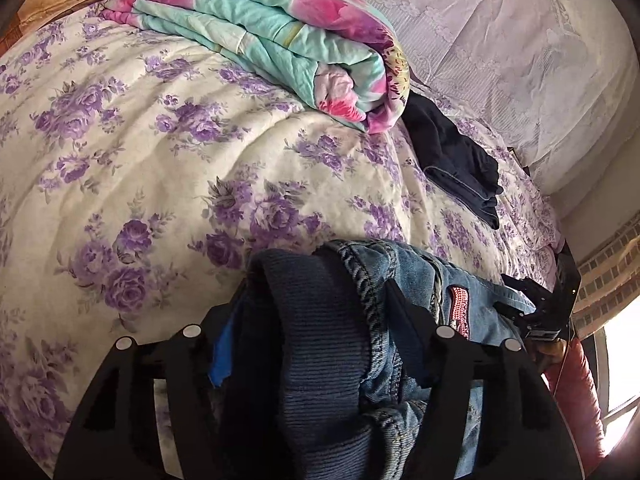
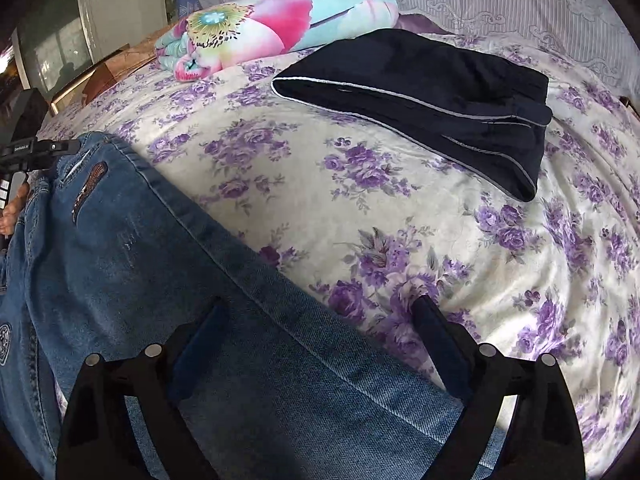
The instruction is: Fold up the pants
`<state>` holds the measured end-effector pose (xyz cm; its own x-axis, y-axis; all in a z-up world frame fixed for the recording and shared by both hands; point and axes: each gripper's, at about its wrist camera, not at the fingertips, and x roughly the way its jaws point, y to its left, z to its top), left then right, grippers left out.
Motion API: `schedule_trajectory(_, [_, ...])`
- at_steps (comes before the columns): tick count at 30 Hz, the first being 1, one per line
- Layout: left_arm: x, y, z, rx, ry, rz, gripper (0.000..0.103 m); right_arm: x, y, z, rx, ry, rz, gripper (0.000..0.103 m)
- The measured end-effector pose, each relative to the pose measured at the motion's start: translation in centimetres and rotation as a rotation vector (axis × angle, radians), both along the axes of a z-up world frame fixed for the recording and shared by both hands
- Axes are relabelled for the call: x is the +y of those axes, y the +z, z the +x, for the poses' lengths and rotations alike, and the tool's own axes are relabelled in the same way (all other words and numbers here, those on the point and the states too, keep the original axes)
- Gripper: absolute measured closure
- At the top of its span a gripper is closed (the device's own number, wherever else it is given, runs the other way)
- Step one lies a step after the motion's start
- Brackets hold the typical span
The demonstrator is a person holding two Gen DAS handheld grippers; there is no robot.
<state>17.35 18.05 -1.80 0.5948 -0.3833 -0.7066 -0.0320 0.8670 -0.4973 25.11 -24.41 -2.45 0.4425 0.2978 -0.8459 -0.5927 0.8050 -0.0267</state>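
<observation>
Blue jeans with a dark ribbed lining at the waist lie at the near edge of a floral bed. My left gripper is shut on the bunched waistband, and the fabric fills the gap between its fingers. From the right wrist view, a jeans leg runs flat across the sheet toward the lower right. My right gripper stands open over its edge, one finger above the denim and the other above the sheet. The left gripper shows at the left edge, with a hand below it.
A folded dark pair of pants with grey piping lies farther back on the bed sheet. A folded teal and pink quilt sits behind it. A white lace cover lies at the back, and a pink sleeve is by a window.
</observation>
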Motion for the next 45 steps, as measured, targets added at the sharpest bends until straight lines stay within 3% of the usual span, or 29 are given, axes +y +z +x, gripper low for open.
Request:
schedule_trajectory(1, [-0.1,0.0,0.0,0.0,0.0,0.004,0.04,0.2,0.2,-0.5,-0.014,0.012,0.001,0.033])
schedule_trajectory(3, [-0.1,0.0,0.0,-0.004,-0.002,0.006,0.041,0.5,0.6,-1.7,-0.041,0.006,-0.008,0.066])
schedule_trajectory(6, [-0.2,0.4,-0.2,-0.026,-0.002,0.01,0.044,1.8,1.3,-3.8,-0.113,-0.009,-0.089,0.092])
schedule_trajectory(13, [-0.4,3.1,-2.5,-0.163,-0.014,0.011,0.056,3.0,7.5,-11.1,-0.274,-0.047,-0.094,0.095])
schedule_trajectory(18, [-0.1,4.9,-5.6,-0.258,-0.038,-0.063,0.064,3.4,10.2,-19.5,-0.38,-0.08,-0.073,0.096])
schedule_trajectory(22, [-0.1,5.5,-8.9,-0.318,-0.062,-0.11,0.064,3.1,9.7,-25.9,-0.413,-0.098,-0.014,0.096])
schedule_trajectory(28, [0.6,3.9,-16.1,-0.376,-0.042,-0.133,0.062,2.3,5.3,-32.2,-0.376,-0.126,0.056,0.096])
schedule_trajectory(30, [1.2,2.9,-18.2,-0.343,-0.02,-0.162,0.054,1.6,4.2,-33.0,-0.348,-0.14,0.075,0.096])
schedule_trajectory(32, [2.1,1.1,-19.7,-0.251,0.025,-0.24,0.037,1.3,3.6,-33.5,-0.336,-0.143,0.072,0.096])
schedule_trajectory(34, [3.1,-0.2,-20.9,-0.197,0.026,-0.359,0.036,1.1,3.5,-33.6,-0.331,-0.143,0.081,0.096])
schedule_trajectory(37, [3.6,0.3,-22.3,-0.197,0.051,-0.423,0.034,1.4,3.1,-33.4,-0.32,-0.141,0.075,0.096])
schedule_trajectory(39, [3.2,1.1,-22.7,-0.204,0.042,-0.437,0.032,1.6,2.8,-33.3,-0.313,-0.145,0.062,0.096])
schedule_trajectory(41, [2.3,1.7,-22.2,-0.185,0.041,-0.399,0.026,1.7,2.8,-33.3,-0.313,-0.148,0.06,0.096])
schedule_trajectory(43, [1.5,1.5,-21.3,-0.145,0.065,-0.348,0.026,1.8,2.7,-33.2,-0.309,-0.152,0.054,0.096])
schedule_trajectory(45, [1.5,0.9,-20.2,-0.112,0.088,-0.347,0.028,1.8,2.6,-33.1,-0.302,-0.155,0.05,0.096])
